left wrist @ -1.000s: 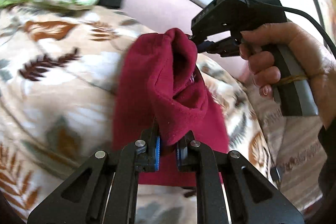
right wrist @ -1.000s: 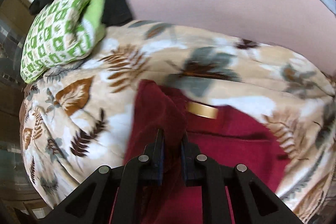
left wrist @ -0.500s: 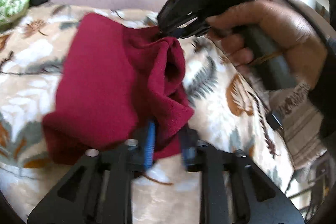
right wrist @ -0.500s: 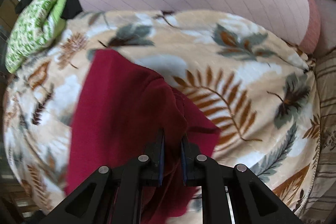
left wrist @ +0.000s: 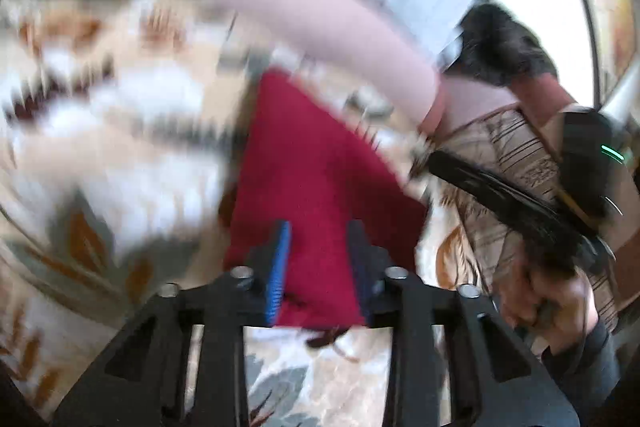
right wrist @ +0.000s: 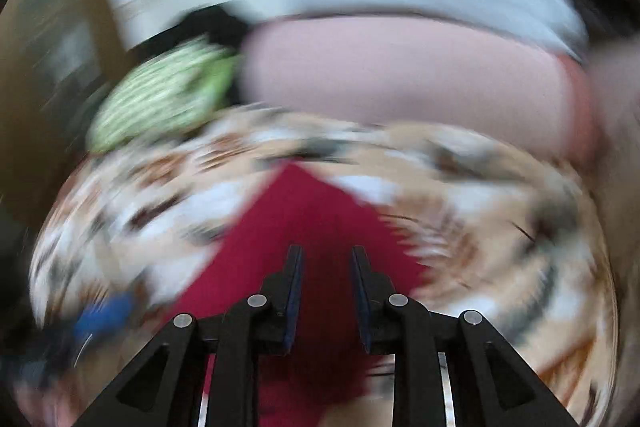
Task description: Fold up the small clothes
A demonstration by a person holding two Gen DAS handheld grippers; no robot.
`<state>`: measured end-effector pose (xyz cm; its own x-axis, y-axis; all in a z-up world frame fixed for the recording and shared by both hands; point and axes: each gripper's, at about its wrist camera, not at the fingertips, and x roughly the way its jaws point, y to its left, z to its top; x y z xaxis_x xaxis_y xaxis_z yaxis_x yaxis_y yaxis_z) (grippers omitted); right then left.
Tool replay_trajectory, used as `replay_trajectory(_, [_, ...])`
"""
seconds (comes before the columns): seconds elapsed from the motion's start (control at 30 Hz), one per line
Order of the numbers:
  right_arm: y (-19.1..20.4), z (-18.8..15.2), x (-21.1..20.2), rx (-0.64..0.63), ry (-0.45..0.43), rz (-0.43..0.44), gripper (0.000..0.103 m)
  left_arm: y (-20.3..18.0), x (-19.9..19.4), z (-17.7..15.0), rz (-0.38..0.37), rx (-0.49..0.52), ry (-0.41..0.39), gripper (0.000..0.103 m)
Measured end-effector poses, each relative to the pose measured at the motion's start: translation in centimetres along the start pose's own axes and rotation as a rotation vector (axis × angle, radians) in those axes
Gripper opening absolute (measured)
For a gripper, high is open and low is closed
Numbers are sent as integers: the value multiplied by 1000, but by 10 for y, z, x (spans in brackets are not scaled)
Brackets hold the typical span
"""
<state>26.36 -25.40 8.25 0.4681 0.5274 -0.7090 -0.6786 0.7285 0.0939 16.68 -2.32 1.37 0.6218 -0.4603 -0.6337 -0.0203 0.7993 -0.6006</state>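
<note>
A: Where do we see the cloth (left wrist: 320, 179)?
B: Centre frame, flat on the blanket (left wrist: 120, 131).
A: Our grippers?
B: Left gripper (left wrist: 318, 251) and right gripper (right wrist: 326, 275) both spread apart above it, gripping nothing.

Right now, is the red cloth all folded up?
Nearly, it seems. The red cloth lies flat on the leafy blanket in a neat shape, so a fold looks done. Both tongs, left and right, are open and hold nothing. The pictures are blurry, so I can't tell if another fold or some smoothing is left.
</note>
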Motion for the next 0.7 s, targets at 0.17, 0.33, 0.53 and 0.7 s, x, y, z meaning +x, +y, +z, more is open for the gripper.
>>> replay_trajectory(0.17, [2,-40,69,-62,257,-276,21,-1,41,-15,86,57,119,20])
replay_trajectory(0.33, [-17,-64,77,120,201,-271,23,-4,39,-14,94,56,143,20])
replay_trajectory(0.53, [29,-58,18,43,36,-212,23,8,23,-7,61,4,119,21])
replay_trajectory(0.7, [32,-109,58,32,171,-267,33,3,40,-15,101,60,159,21])
